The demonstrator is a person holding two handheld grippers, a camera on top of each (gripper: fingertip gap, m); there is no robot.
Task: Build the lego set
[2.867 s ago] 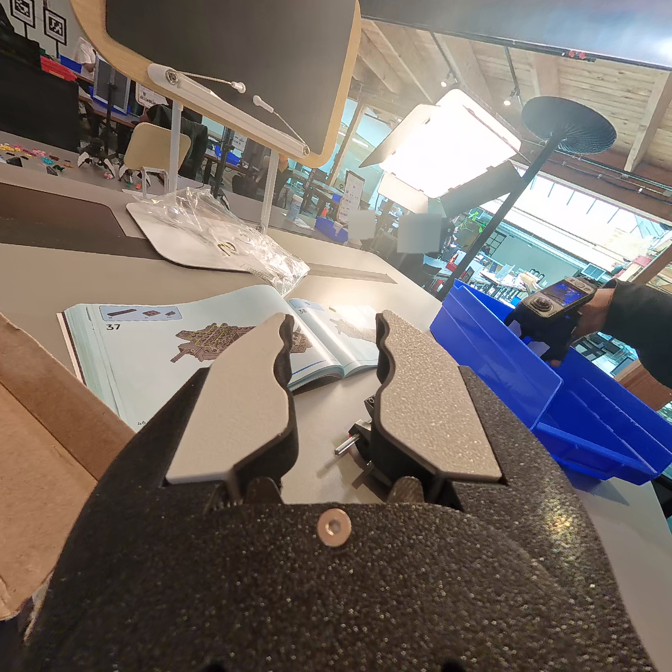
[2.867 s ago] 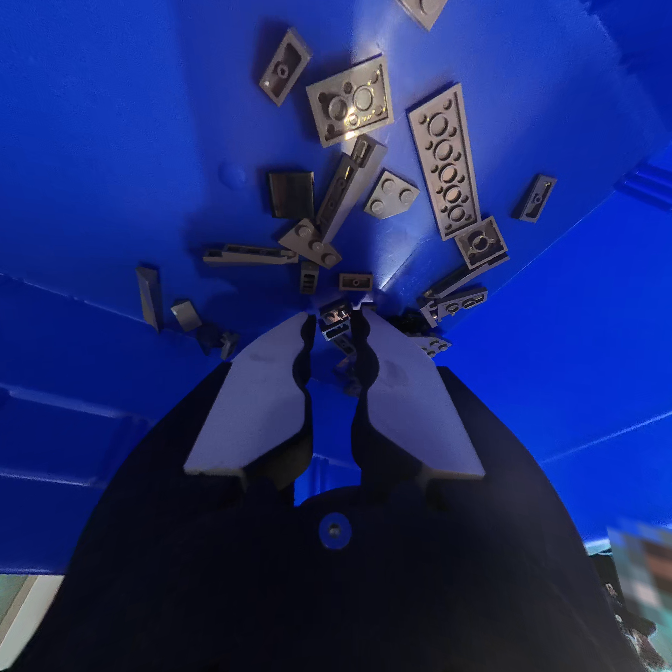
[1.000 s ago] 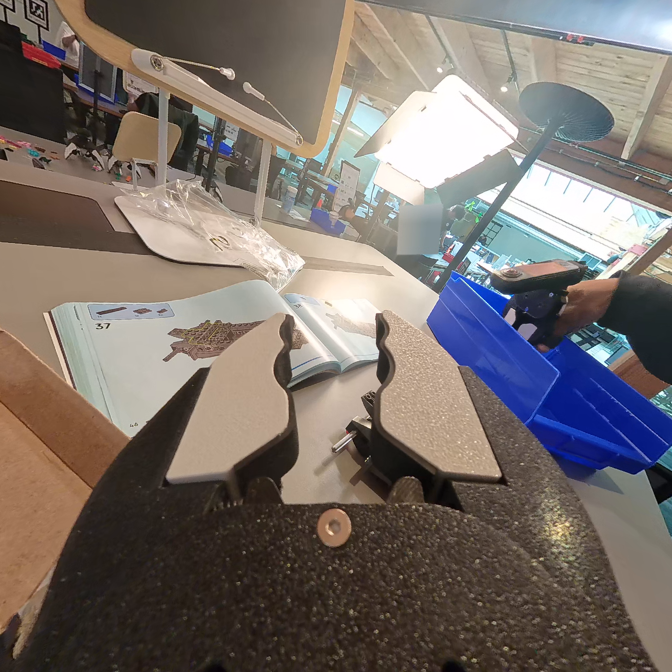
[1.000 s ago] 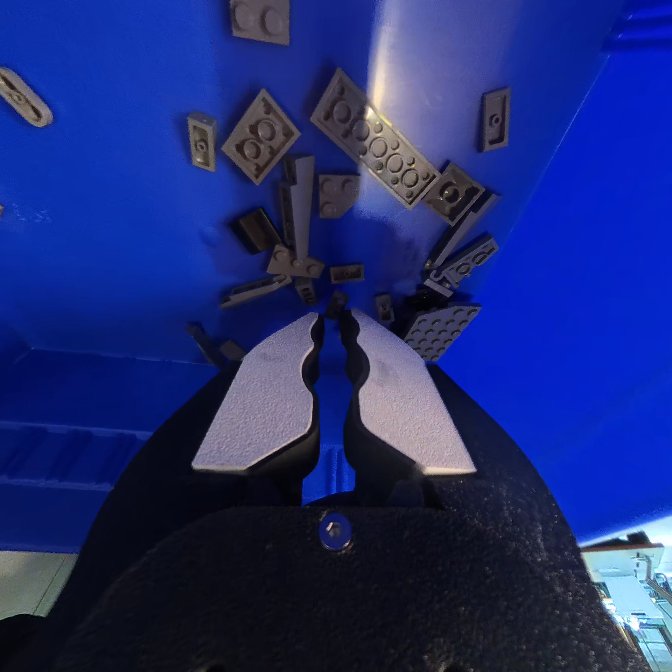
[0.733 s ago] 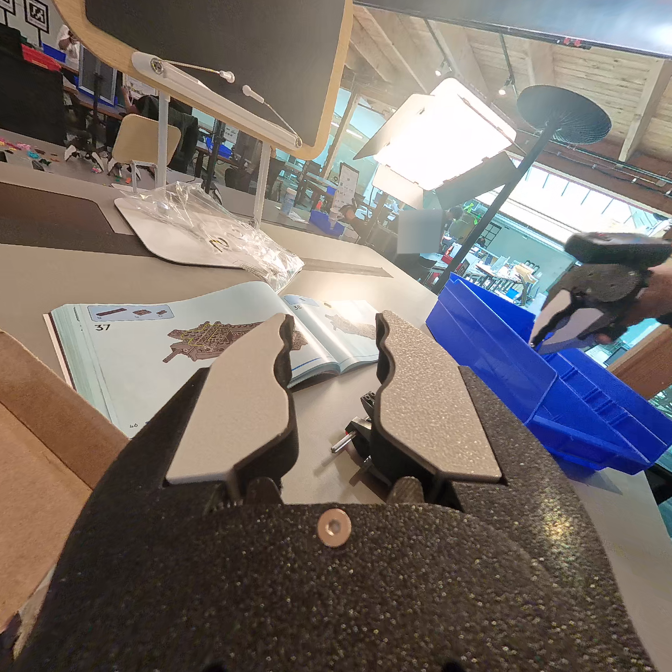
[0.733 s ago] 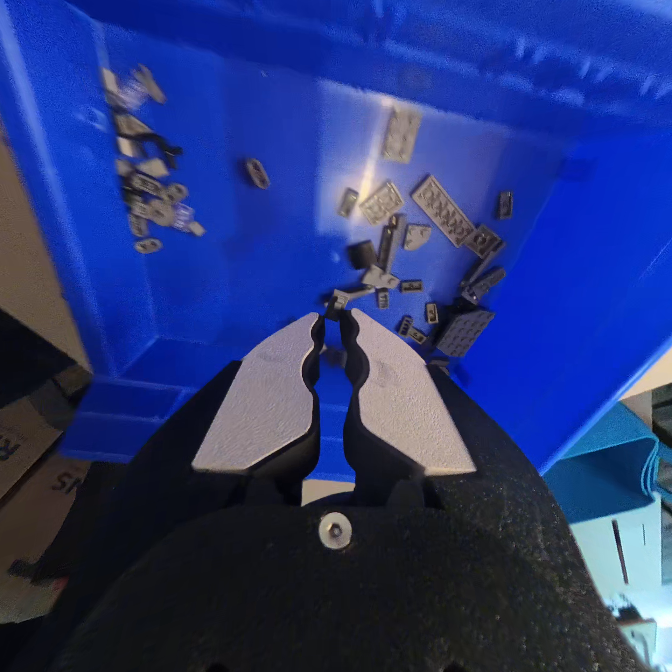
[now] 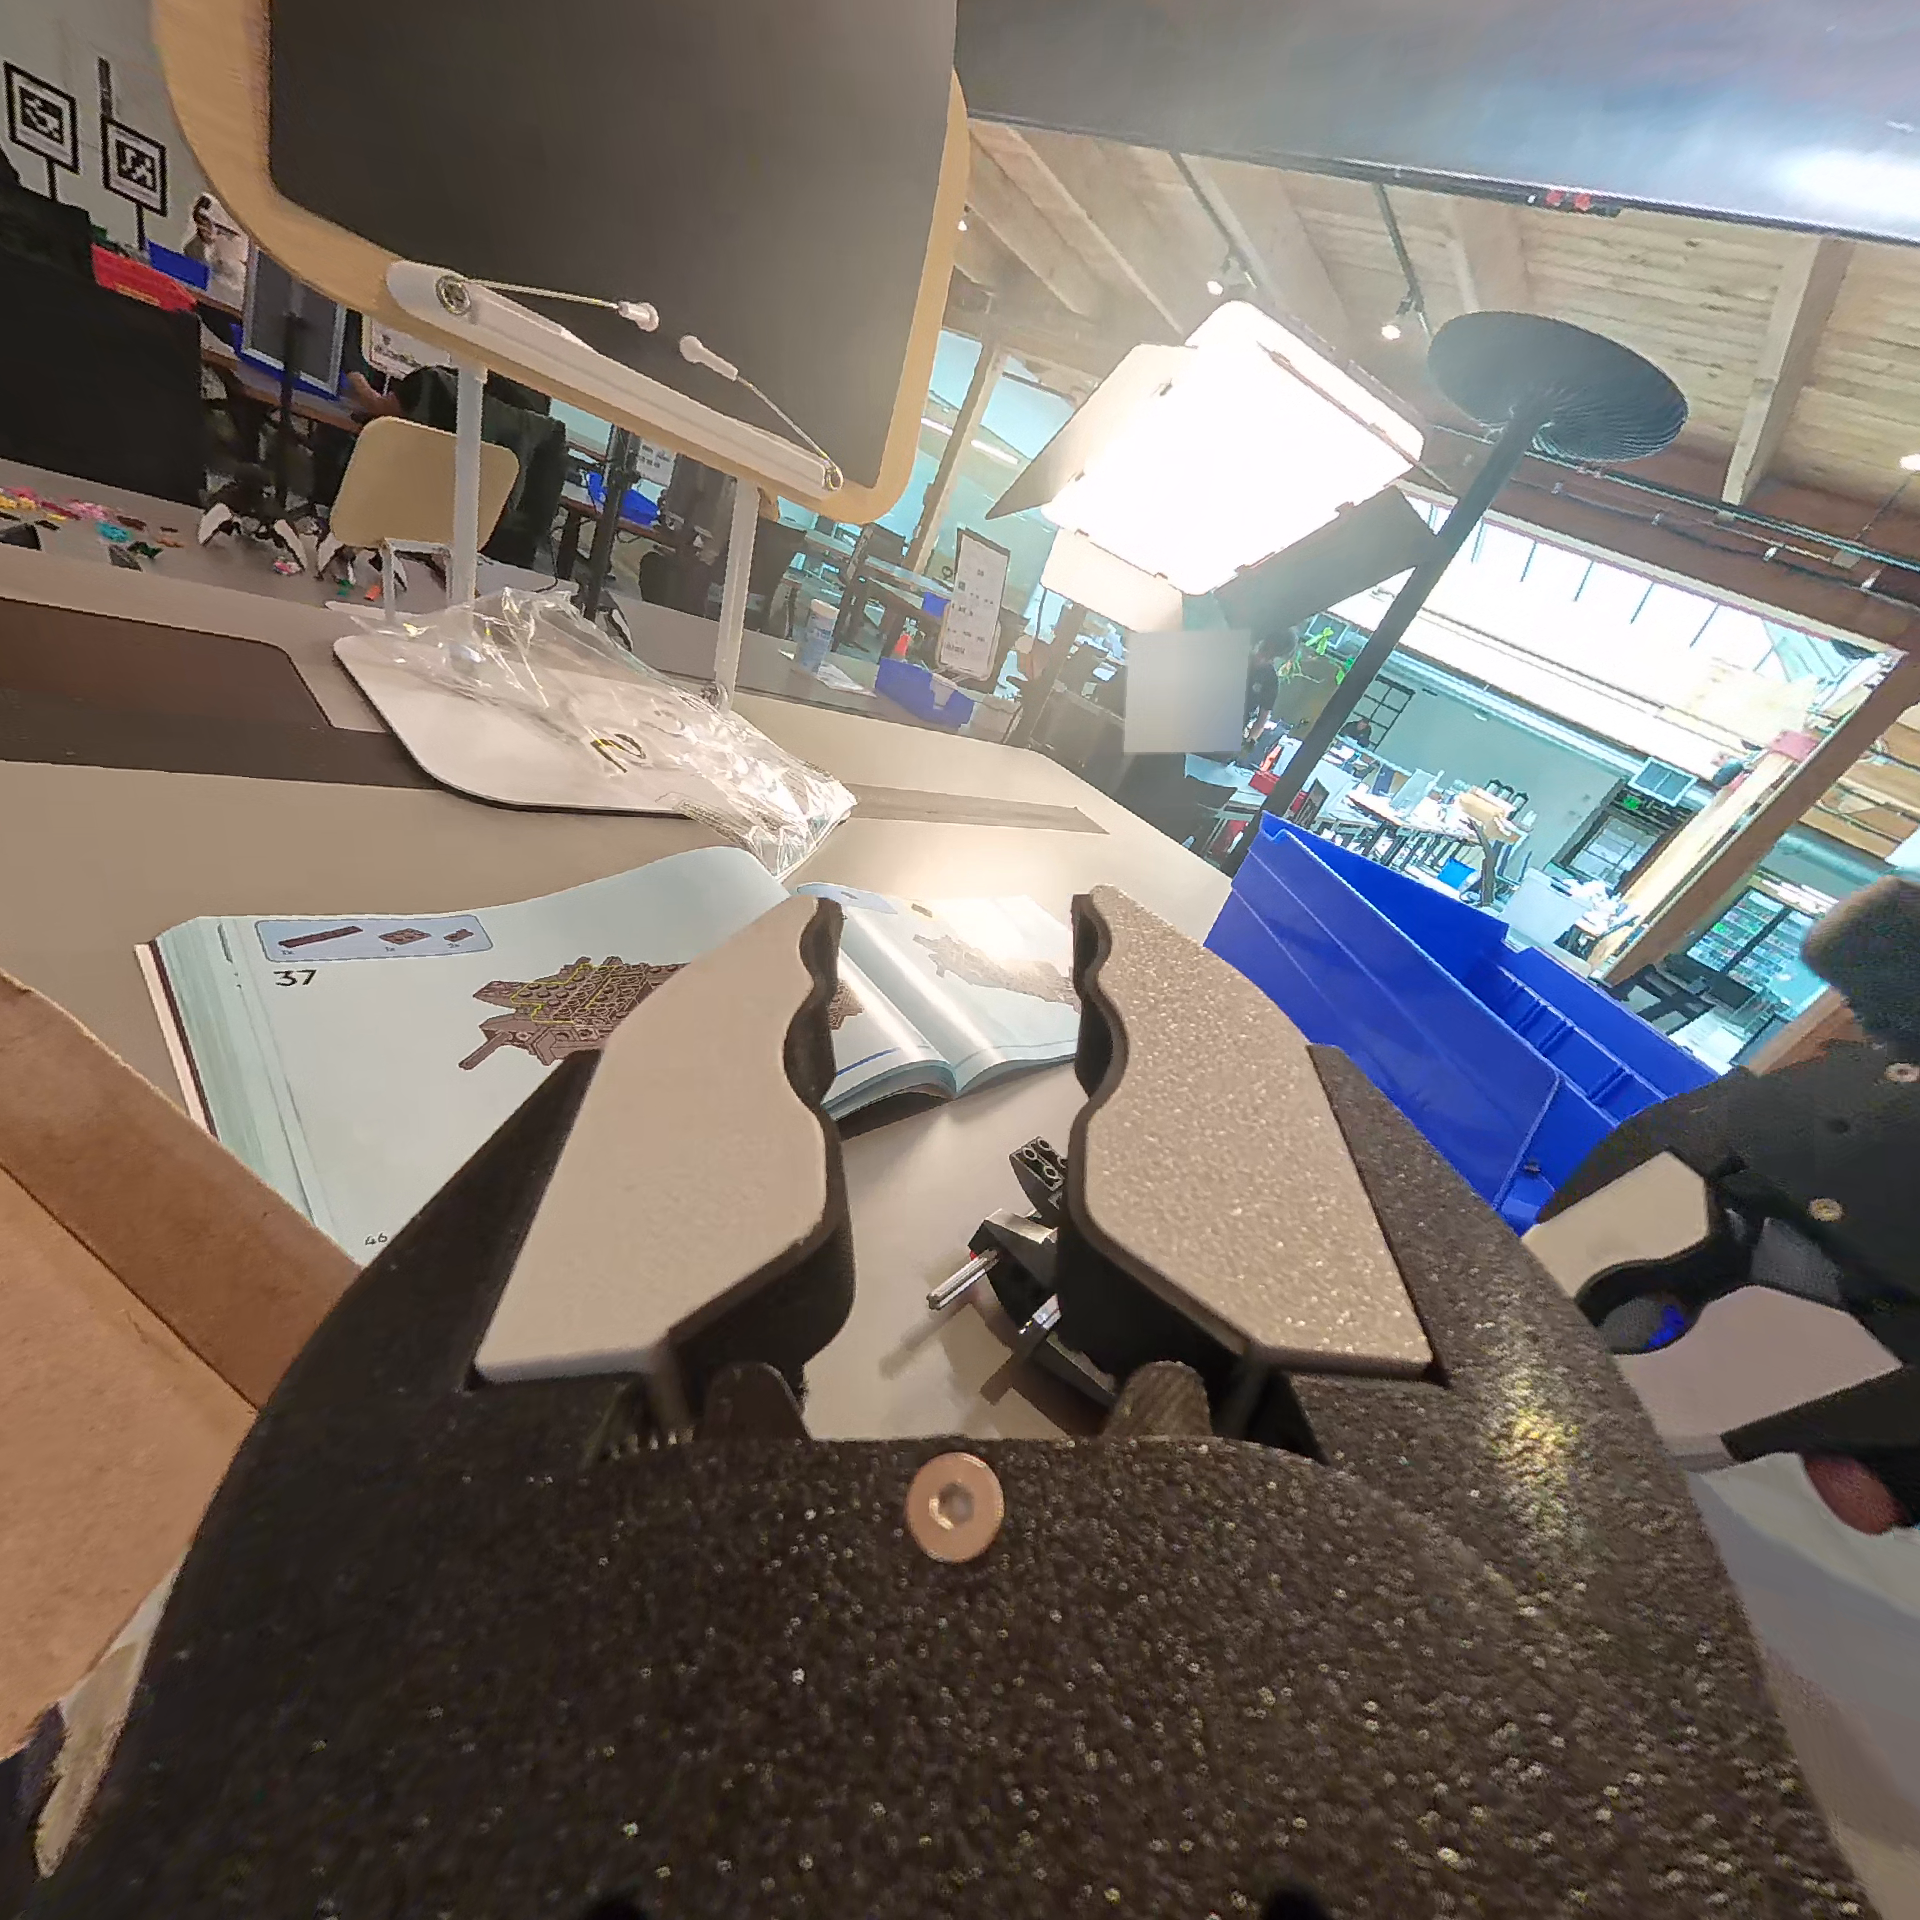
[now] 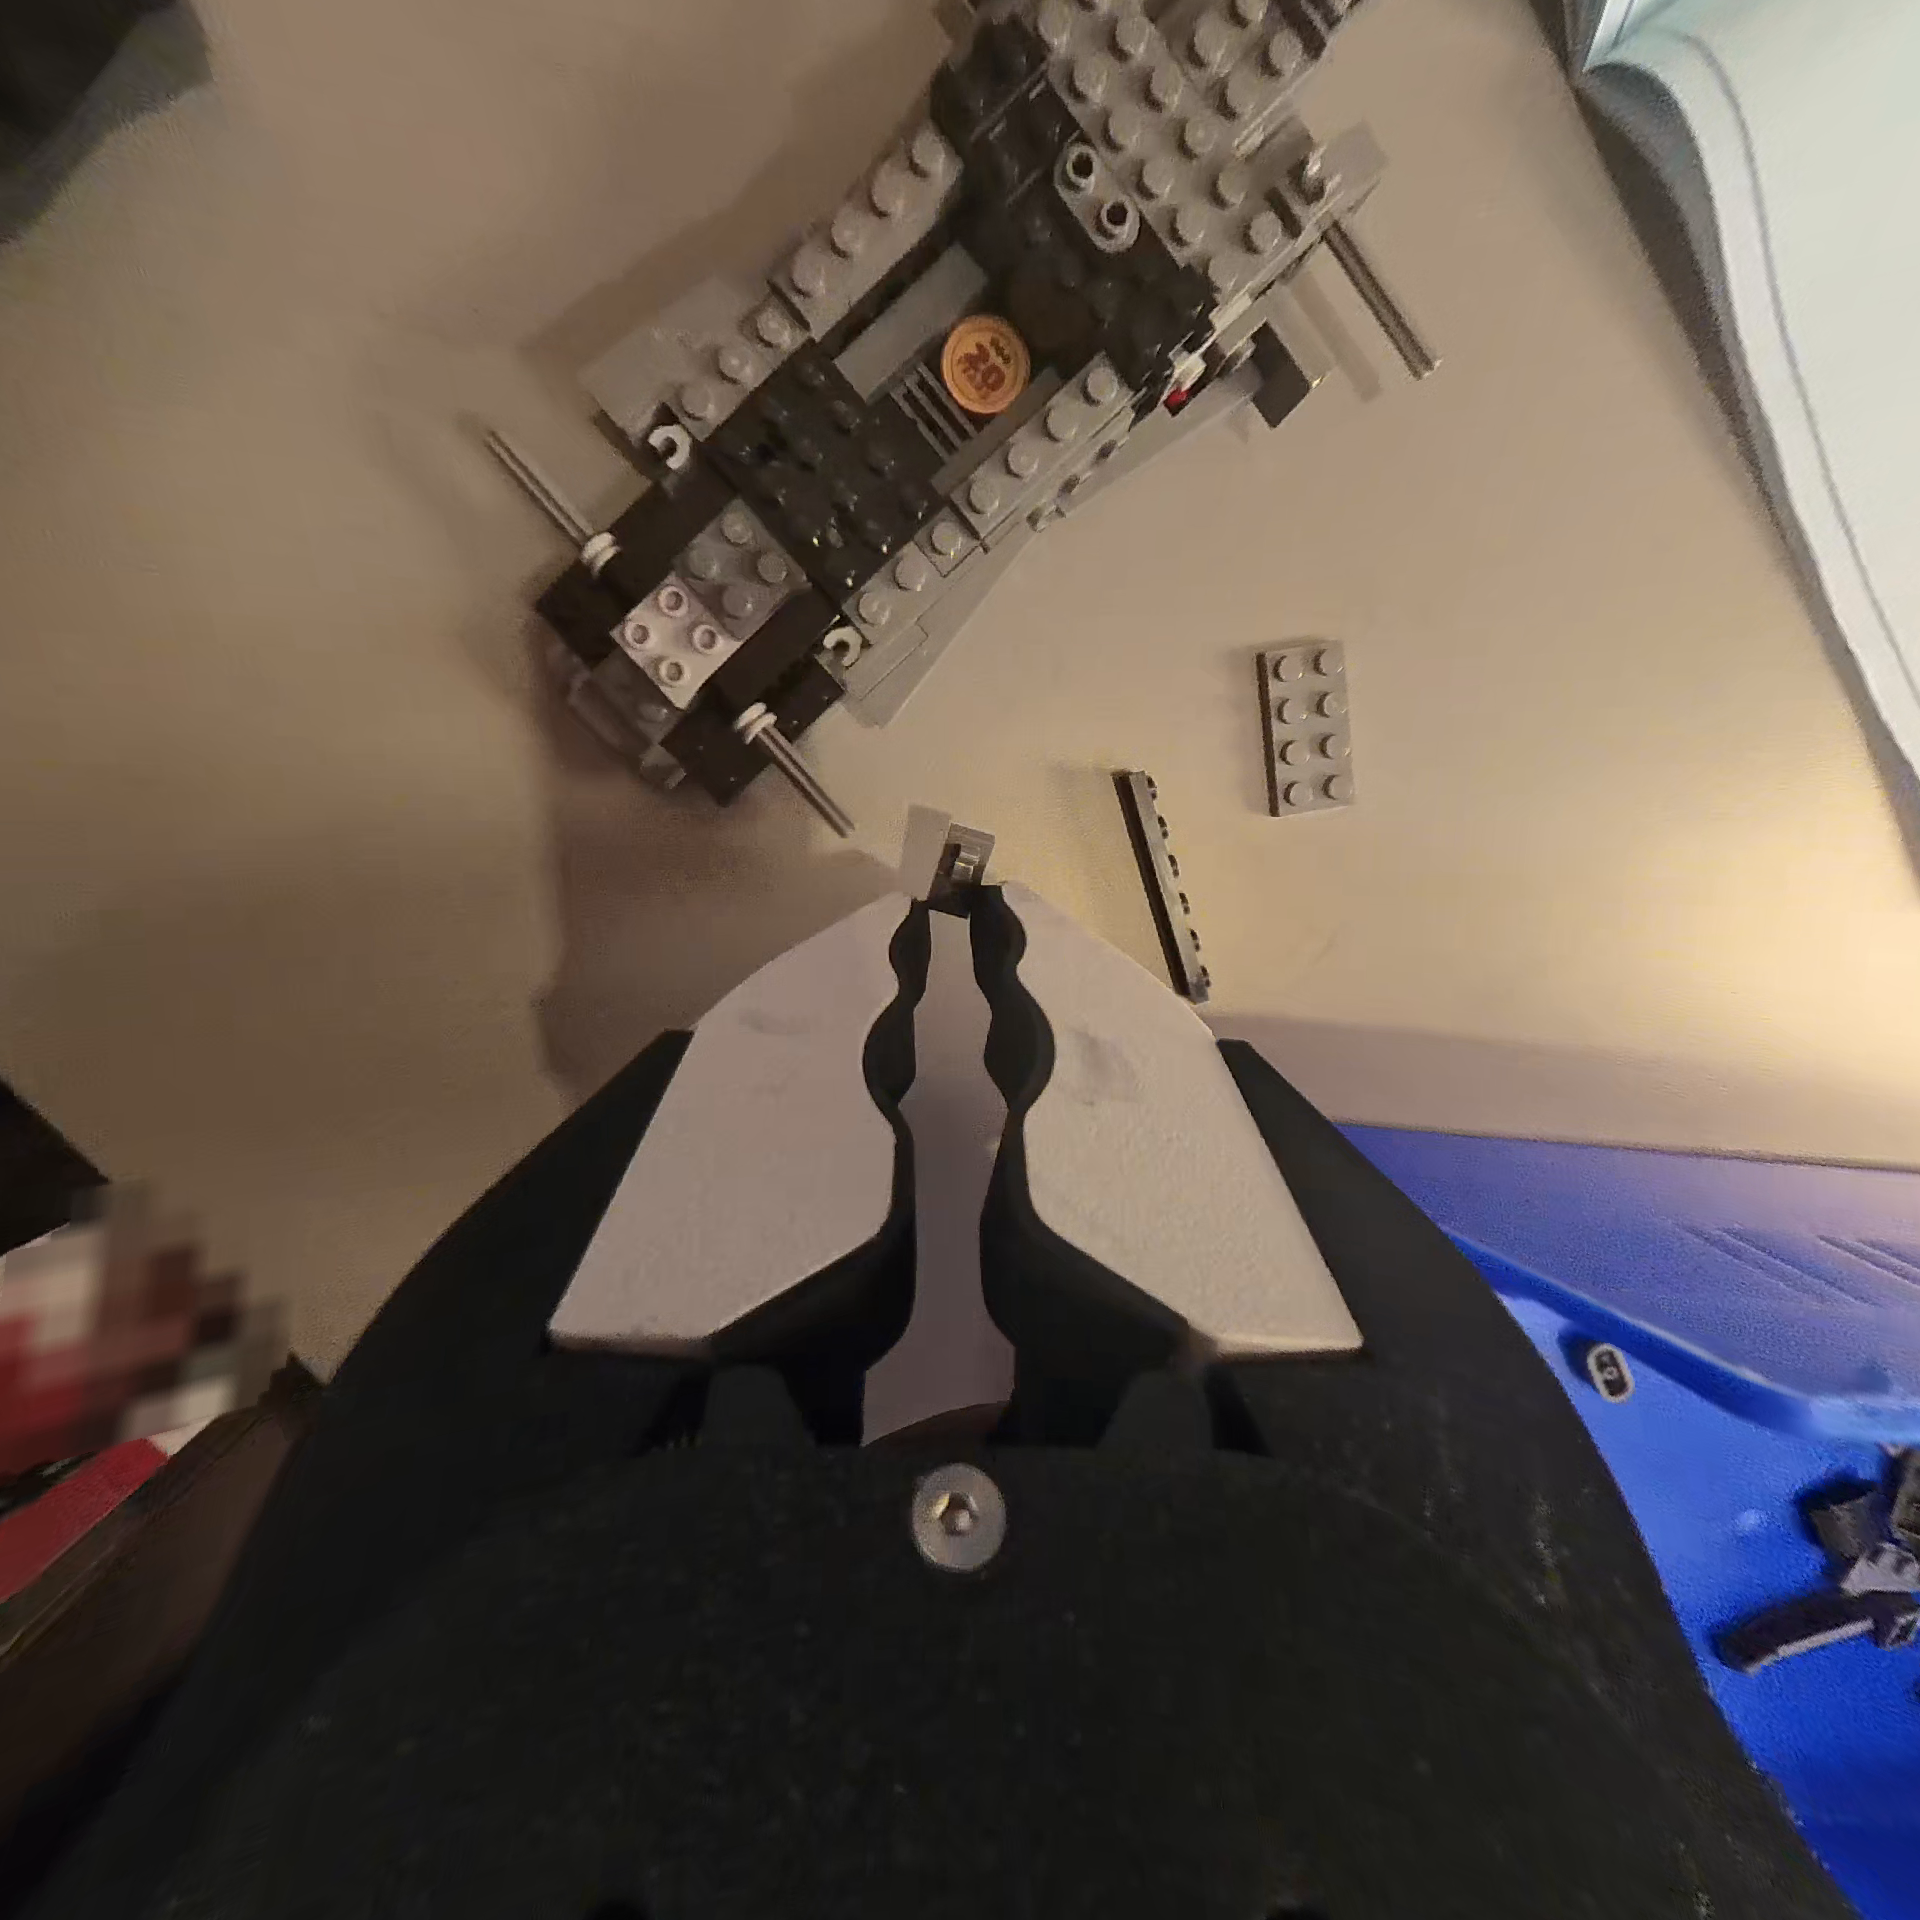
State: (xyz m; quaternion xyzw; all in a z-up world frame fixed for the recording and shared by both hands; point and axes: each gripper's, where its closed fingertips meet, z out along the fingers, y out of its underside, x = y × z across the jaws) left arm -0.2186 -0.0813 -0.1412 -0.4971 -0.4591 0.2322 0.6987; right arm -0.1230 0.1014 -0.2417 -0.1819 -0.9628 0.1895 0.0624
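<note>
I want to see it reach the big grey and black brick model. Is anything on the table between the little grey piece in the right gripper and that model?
Nothing visible blocks it. The right gripper pinches the small grey piece; only bare table lies between it and the model, whose metal axle sticks out nearest. Two loose grey plates lie off to the side.

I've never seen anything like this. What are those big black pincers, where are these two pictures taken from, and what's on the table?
No robot here: a person holds a two-finger gripper in each hand, each carrying its own camera that looks along its fingers. The left gripper stands open over the table, facing an open instruction booklet, a clear plastic bag and a blue bin. The right gripper pinches a small grey brick piece above a half-built grey and black brick model, with two loose grey plates beside it.
</note>
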